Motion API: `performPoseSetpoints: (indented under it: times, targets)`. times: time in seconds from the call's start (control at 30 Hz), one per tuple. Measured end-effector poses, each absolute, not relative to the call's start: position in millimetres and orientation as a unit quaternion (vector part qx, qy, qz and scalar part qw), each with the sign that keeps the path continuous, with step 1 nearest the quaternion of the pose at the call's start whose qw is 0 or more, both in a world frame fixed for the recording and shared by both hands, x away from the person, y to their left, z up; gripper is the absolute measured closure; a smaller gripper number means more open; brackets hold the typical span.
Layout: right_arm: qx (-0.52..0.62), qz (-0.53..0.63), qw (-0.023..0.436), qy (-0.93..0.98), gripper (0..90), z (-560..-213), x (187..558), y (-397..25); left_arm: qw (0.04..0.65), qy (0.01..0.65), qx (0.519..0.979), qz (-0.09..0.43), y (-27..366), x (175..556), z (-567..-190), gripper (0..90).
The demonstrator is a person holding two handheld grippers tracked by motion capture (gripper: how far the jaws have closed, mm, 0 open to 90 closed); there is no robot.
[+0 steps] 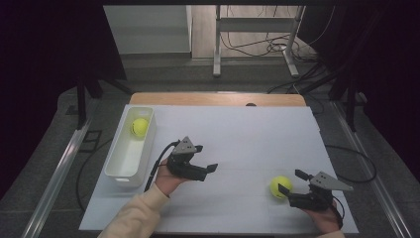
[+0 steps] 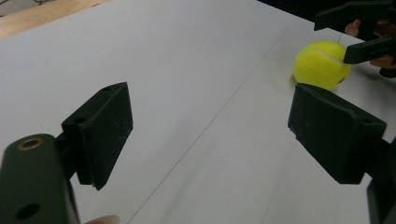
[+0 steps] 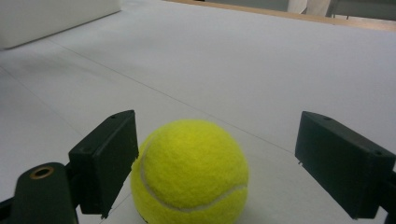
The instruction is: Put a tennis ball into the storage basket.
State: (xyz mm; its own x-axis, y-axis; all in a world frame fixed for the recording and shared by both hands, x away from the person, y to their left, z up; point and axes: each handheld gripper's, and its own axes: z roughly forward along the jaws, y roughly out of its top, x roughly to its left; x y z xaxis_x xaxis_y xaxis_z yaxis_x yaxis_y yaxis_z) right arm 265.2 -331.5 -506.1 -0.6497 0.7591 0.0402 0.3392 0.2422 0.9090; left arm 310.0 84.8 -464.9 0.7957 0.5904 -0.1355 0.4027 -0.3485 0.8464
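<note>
Black jaws of the right gripper point(image 3: 210, 172) frame the near tennis ball point(image 3: 189, 172), spread wide, one pad close against the ball's left flank, the other well clear on its right. Ball sits on the white table sheet point(image 1: 237, 144), just ahead of the gripper point(image 1: 288, 184) and between its jaw tips in the high view.

Handling, as I judge it: light, felt-covered, springy. Felt should give good friction, so slip is unlikely once squeezed. Round, though, so it will roll off at a nudge from one pad alone. Best hold is across the widest part, both pads meeting it level and together.

Right hand point(image 1: 324, 215) low, near the table's near edge, gripper lying almost flat and aimed leftward.

Left gripper point(image 1: 195, 158) hovers mid-table, jaws also wide and empty, pointing right toward the same ball point(image 2: 322, 64). Left forearm, in a pale sleeve point(image 1: 136, 215), angles up from the bottom edge.

White bin point(image 1: 130, 148) lies off the left gripper's far side, a second tennis ball point(image 1: 139, 127) inside it.
</note>
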Motion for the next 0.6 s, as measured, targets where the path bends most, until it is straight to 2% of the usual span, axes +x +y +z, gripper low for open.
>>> performPoseSetpoints:
  times: [0.6]
  targets:
    - [0.36, 0.498, 0.21, 0.76, 13.8, -505, 265, -331, 0.481, 0.279, 0.828, 0.081, 62, 308, -471, 14.5]
